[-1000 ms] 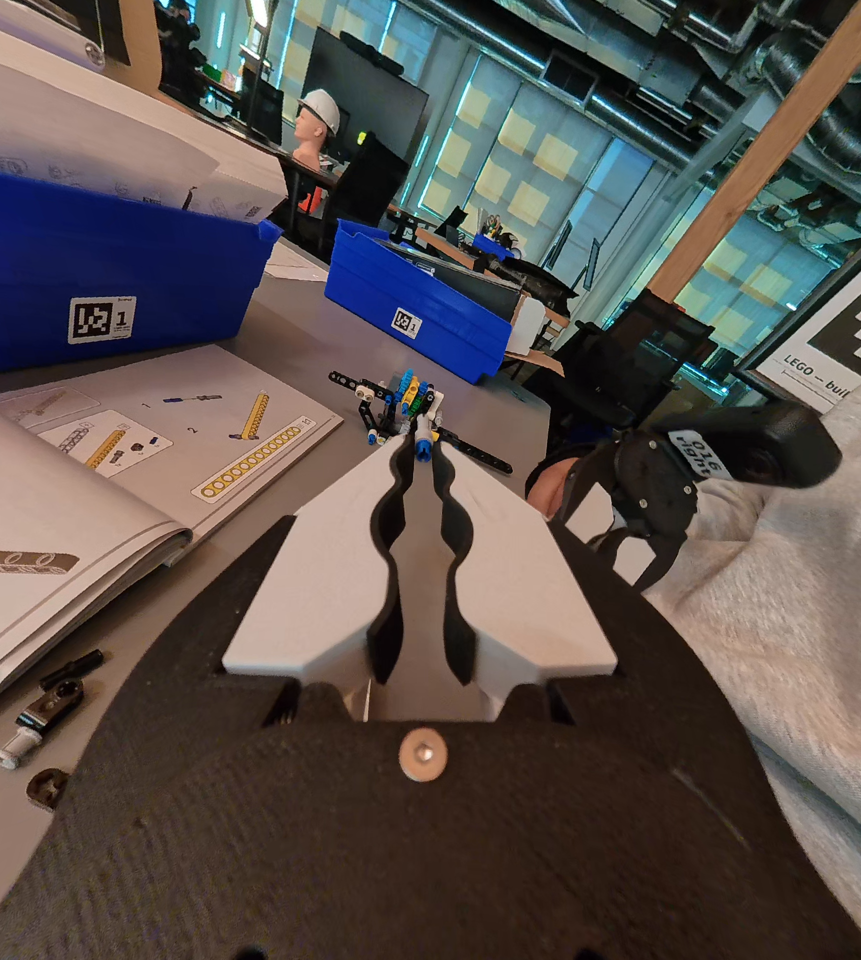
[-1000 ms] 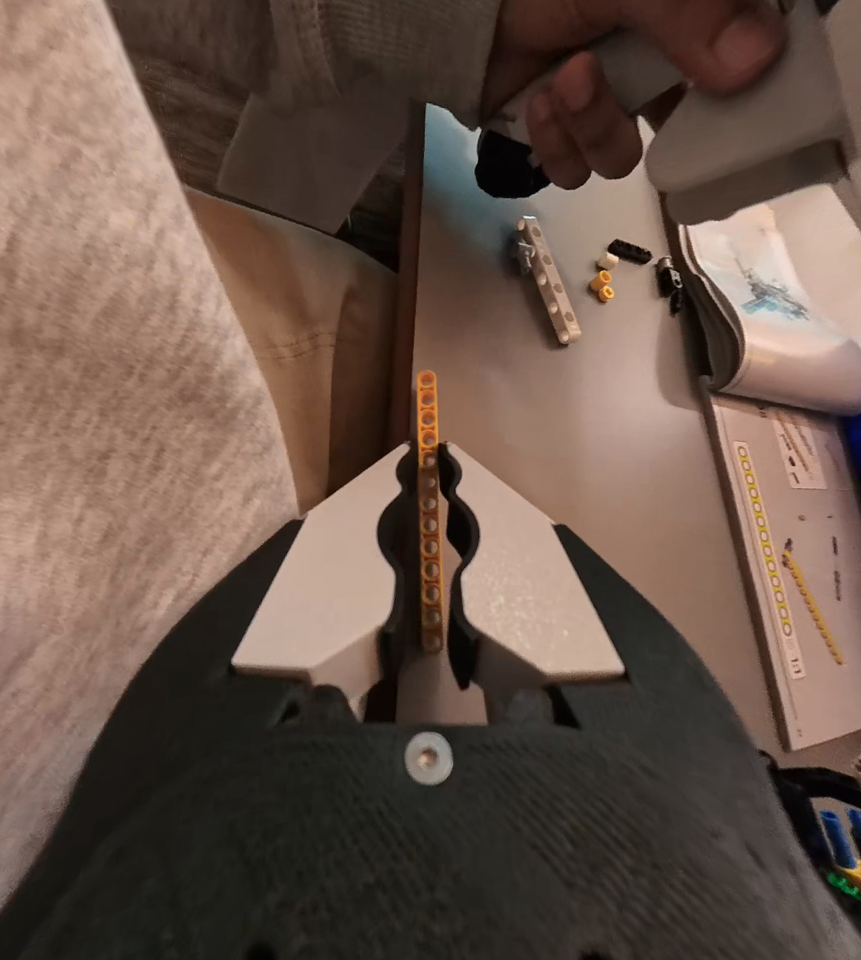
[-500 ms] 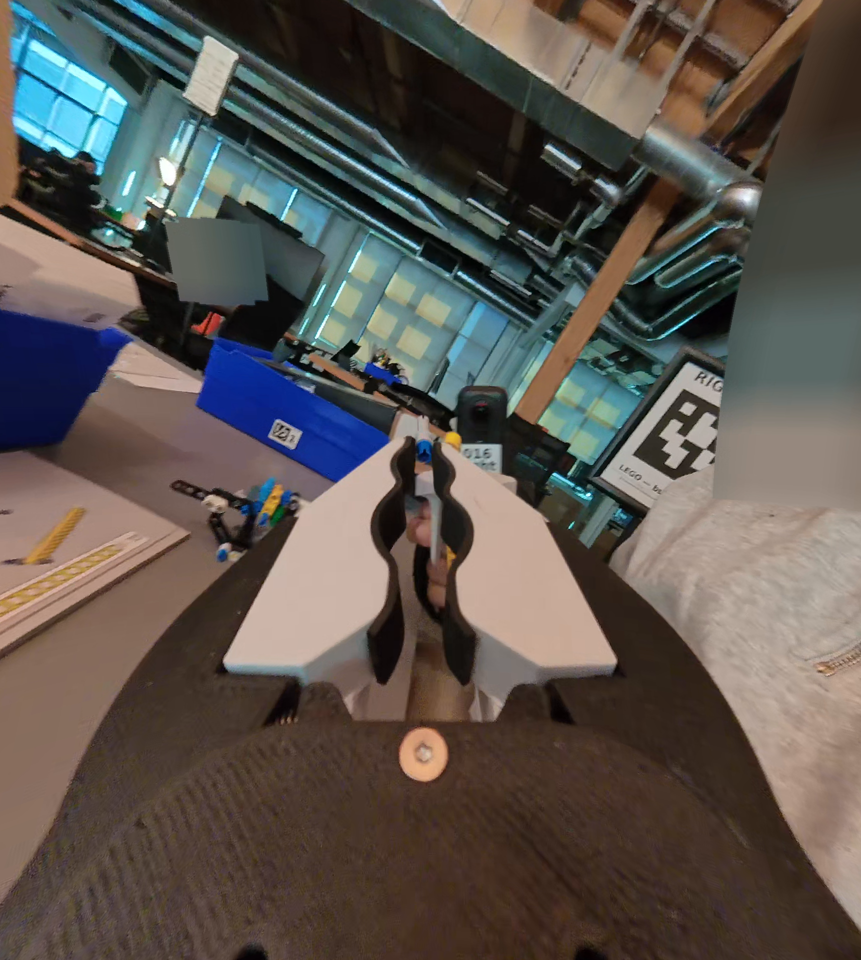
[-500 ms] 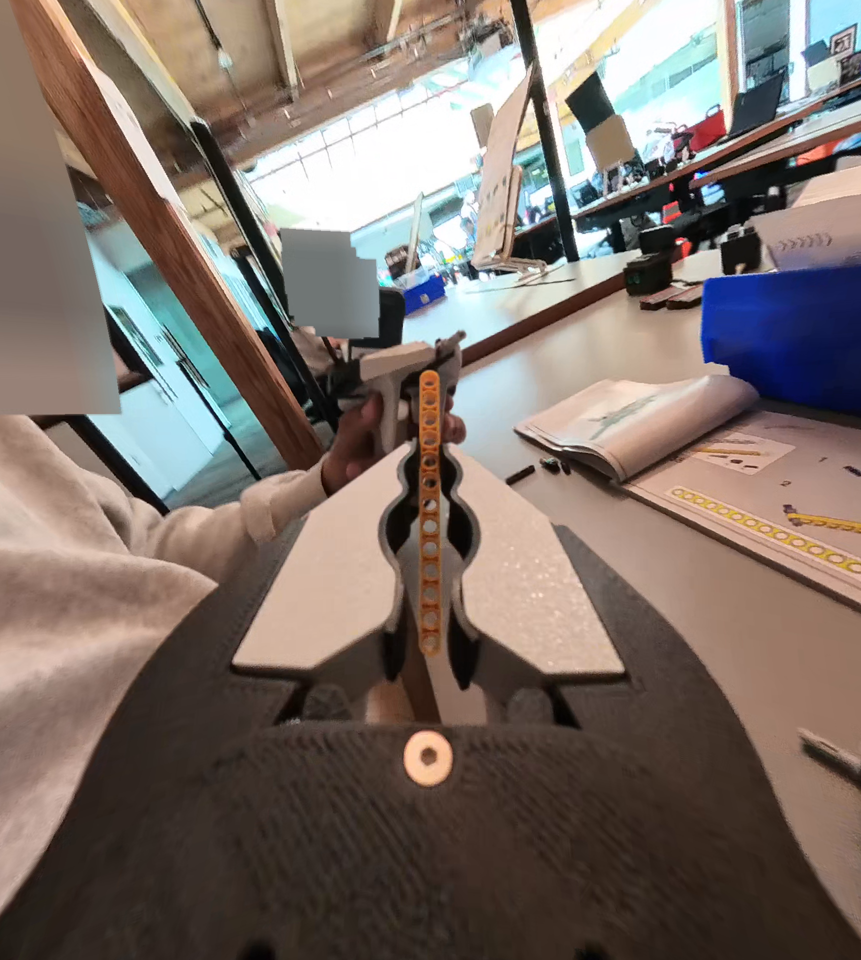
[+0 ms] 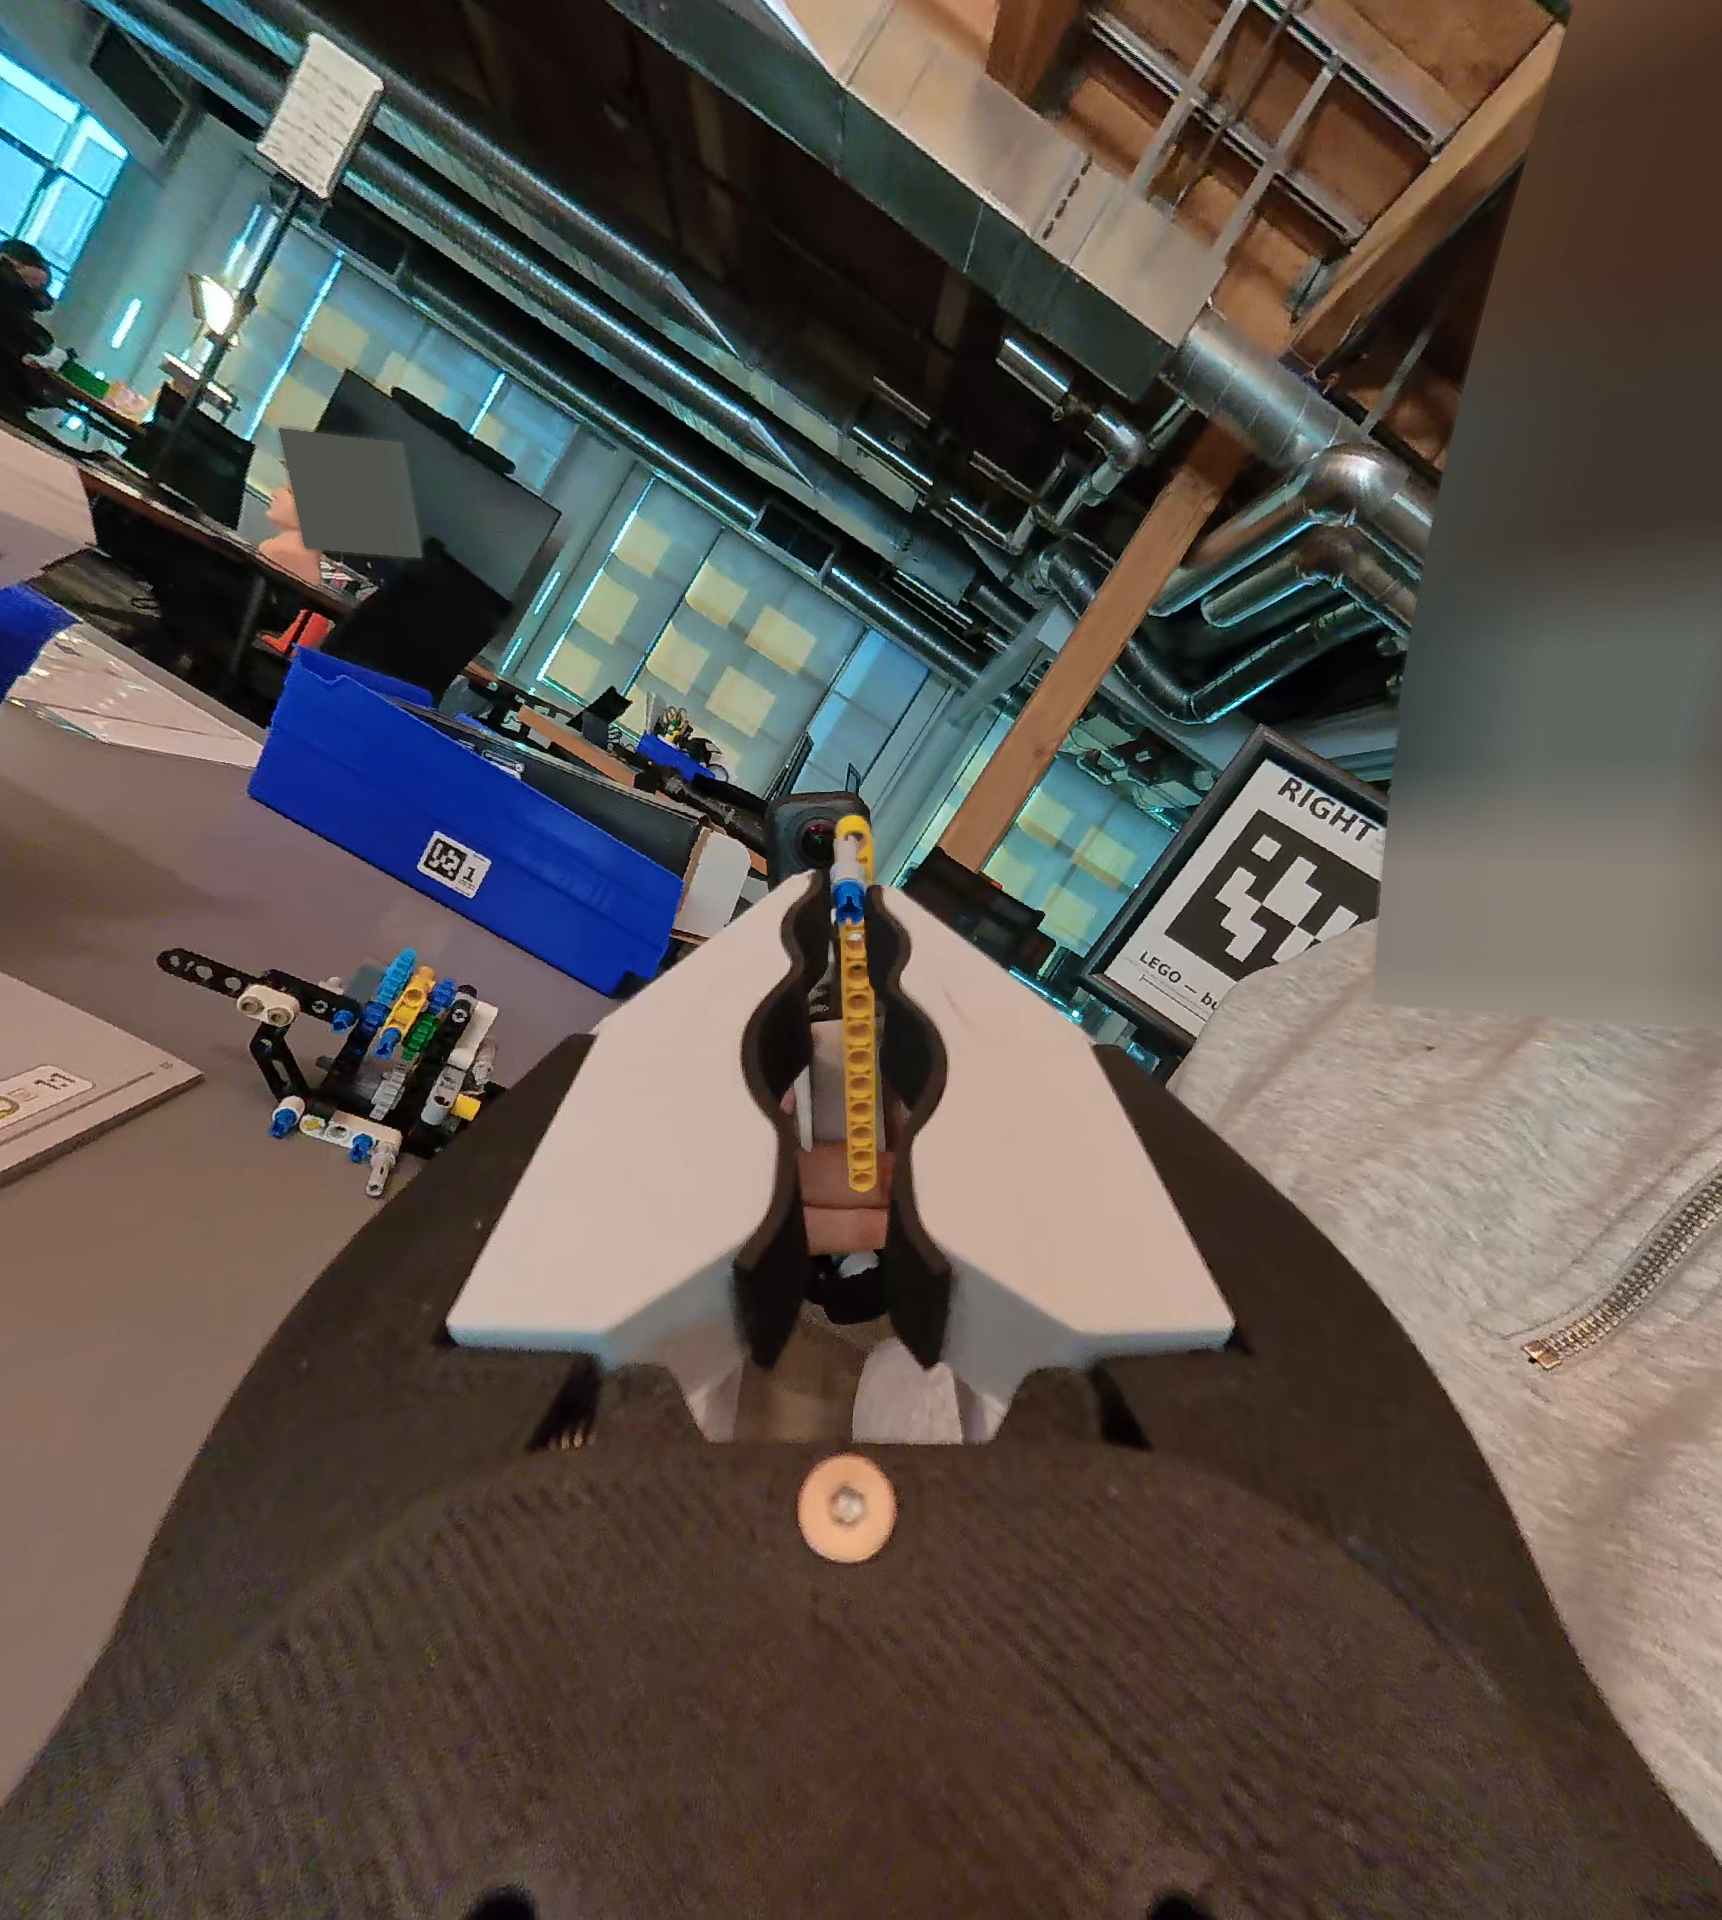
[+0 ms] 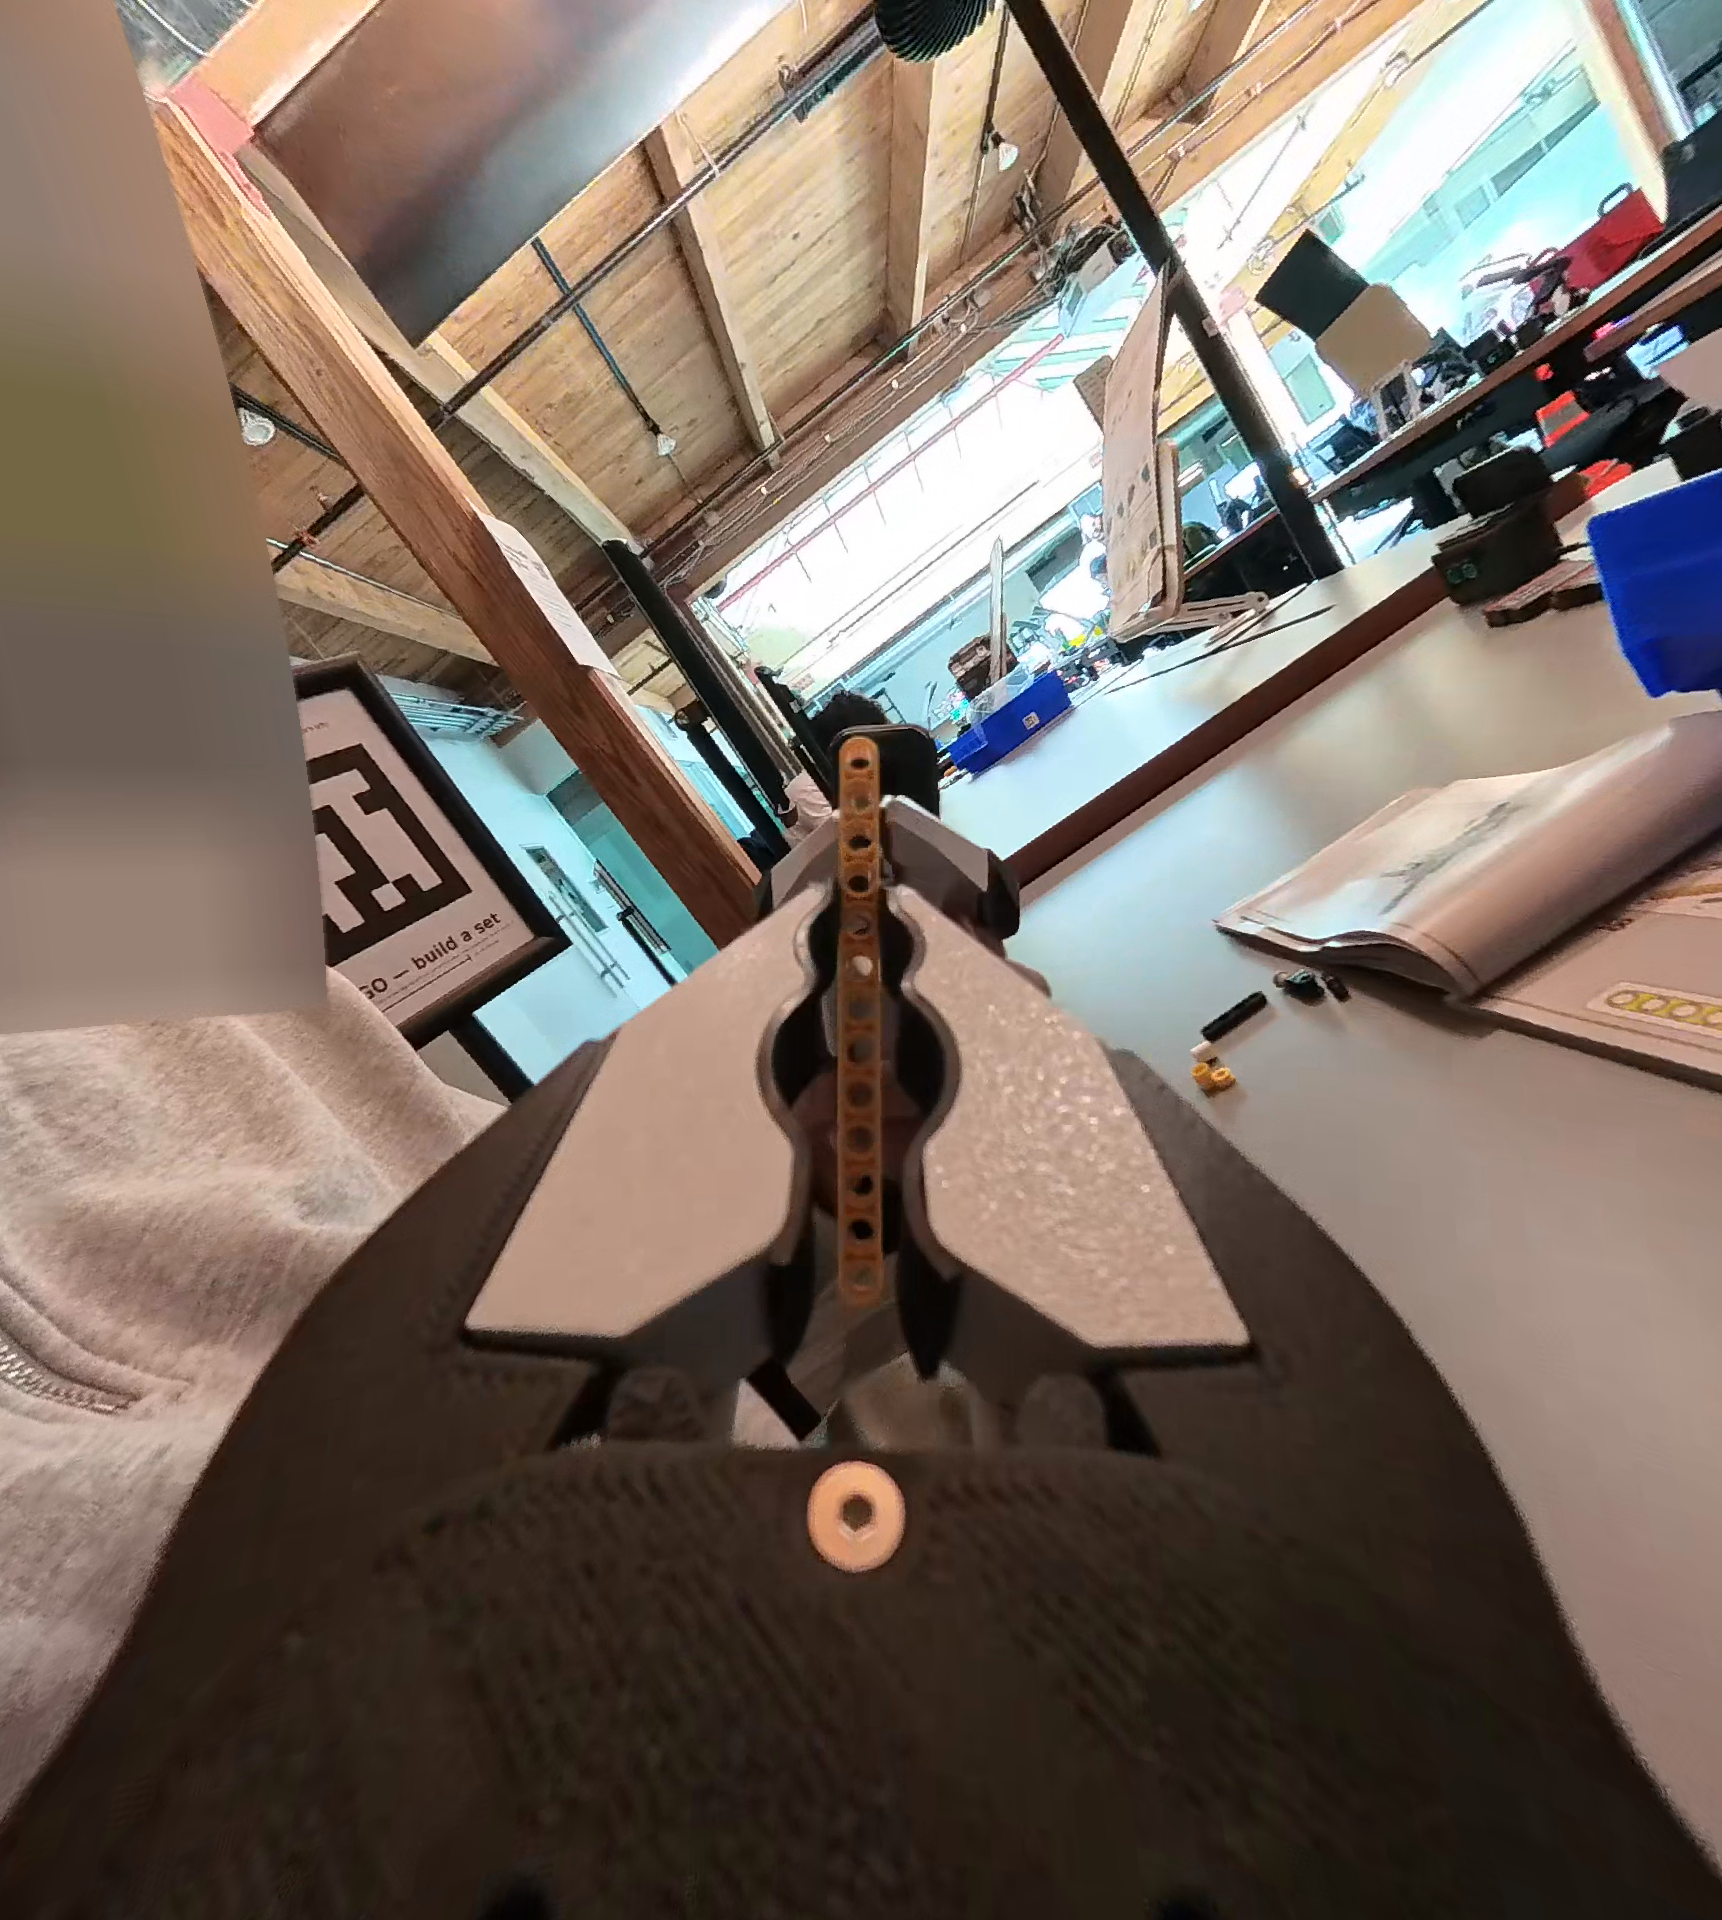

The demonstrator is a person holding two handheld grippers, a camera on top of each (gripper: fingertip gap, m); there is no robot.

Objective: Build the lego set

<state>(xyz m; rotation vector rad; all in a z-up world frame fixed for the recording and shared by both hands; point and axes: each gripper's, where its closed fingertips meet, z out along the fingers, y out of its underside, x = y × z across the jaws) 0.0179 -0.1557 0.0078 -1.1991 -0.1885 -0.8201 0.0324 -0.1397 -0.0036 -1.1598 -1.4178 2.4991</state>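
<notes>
My right gripper (image 6: 859,896) is shut on a long yellow beam with holes (image 6: 859,1091), which stands upright past the fingertips. My left gripper (image 5: 844,881) is shut on a small blue and white pin (image 5: 844,902) at its tips. Both grippers are held up above the table and face each other. In the left wrist view the yellow beam (image 5: 857,1049) stands right behind the pin, and whether they touch is not clear. The left gripper also shows in the right wrist view (image 6: 940,862), just behind the beam. A partly built lego model (image 5: 369,1049) sits on the grey table.
An open instruction booklet (image 6: 1563,883) lies on the table (image 6: 1459,1247), with small loose pieces (image 6: 1215,1075) beside it. Blue bins (image 5: 462,831) stand at the back. A framed marker sign (image 5: 1252,904) stands by the person's grey sleeve (image 5: 1459,1195). My two grippers' fingertips are within a few centimetres of each other. Left tips and right tips are each some 20 centimetres from the partly built lego model (image 5: 369,1049).
Both grippers have lifted off the table and turned to face each other. The yellow beam and the blue pin have come close together, tip to tip.
</notes>
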